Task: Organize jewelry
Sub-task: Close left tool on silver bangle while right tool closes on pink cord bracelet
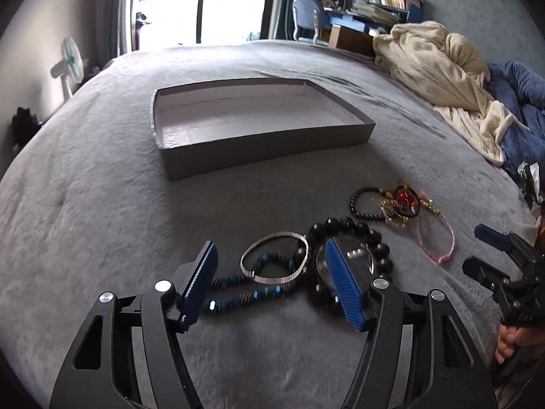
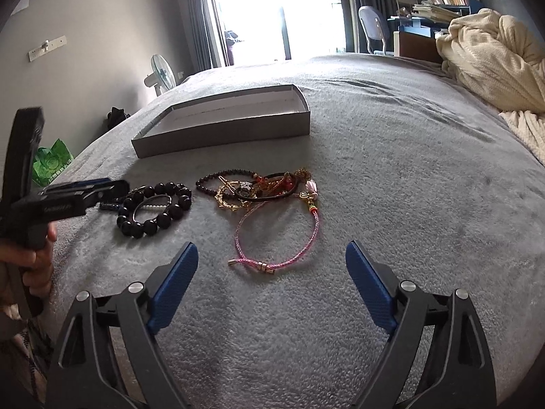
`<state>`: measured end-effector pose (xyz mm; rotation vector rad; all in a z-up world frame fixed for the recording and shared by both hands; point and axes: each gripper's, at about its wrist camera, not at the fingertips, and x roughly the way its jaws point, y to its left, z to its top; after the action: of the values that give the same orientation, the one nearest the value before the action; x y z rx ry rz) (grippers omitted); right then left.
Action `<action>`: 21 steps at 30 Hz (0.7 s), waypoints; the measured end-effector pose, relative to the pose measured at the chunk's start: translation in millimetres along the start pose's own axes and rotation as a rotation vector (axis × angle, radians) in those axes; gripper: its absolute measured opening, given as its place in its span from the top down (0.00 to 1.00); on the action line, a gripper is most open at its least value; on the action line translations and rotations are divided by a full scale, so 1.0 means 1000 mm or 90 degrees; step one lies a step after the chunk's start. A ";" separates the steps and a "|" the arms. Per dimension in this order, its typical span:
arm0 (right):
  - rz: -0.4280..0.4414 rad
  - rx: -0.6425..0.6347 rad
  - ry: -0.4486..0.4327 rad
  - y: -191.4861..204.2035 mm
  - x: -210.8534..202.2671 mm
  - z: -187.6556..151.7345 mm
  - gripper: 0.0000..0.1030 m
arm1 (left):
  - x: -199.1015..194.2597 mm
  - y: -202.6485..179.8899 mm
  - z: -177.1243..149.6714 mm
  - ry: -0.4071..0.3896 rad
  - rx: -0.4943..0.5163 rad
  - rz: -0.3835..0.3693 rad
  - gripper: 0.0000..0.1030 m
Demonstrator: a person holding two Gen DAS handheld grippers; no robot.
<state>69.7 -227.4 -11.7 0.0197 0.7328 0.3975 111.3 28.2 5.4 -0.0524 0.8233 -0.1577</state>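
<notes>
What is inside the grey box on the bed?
The grey box looks empty: only its pale floor shows in both views. The near wall hides the front strip of the floor, so something tiny there would go unseen. All the jewelry lies outside on the blanket.

Left gripper (image 1: 270,262): black frame, two curved black arms with triangular cutouts, round silver screw heads at the pivots. Finger pads (image 1: 344,284) are blue, ribbed plastic, long and flat, clipped into black holders.

Right gripper (image 2: 272,271): same build, with black arms, triangular cutouts and silver pivot screws. Its pads (image 2: 173,289) are blue with a fine dimpled texture rather than coarse ribs.

Seen side-on from the right wrist camera, the left unit has a black pistol-style handle, small white lettering along the body (too blurred to read) and a black strap or upright bar behind it.

Left hand (image 2: 32,266): bare skin, no glove. Right hand (image 1: 511,339): bare fingers, no sleeve visible.
</notes>
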 end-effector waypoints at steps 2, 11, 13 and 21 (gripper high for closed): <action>0.003 0.005 0.006 -0.002 0.003 0.001 0.17 | 0.008 -0.002 0.005 0.016 0.005 -0.006 0.37; -0.011 0.029 0.044 -0.015 0.020 0.012 0.35 | 0.027 0.002 0.002 0.057 -0.004 -0.010 0.39; -0.015 0.032 0.053 -0.017 0.025 0.014 0.42 | 0.027 0.004 0.002 0.058 -0.009 -0.016 0.41; -0.016 0.050 0.083 -0.026 0.040 0.014 0.88 | 0.018 0.009 -0.003 0.032 -0.016 -0.050 0.53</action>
<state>115.4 -235.5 -31.2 0.0585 0.8759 0.3478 122.6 33.8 -10.5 -0.1053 0.8739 -0.2228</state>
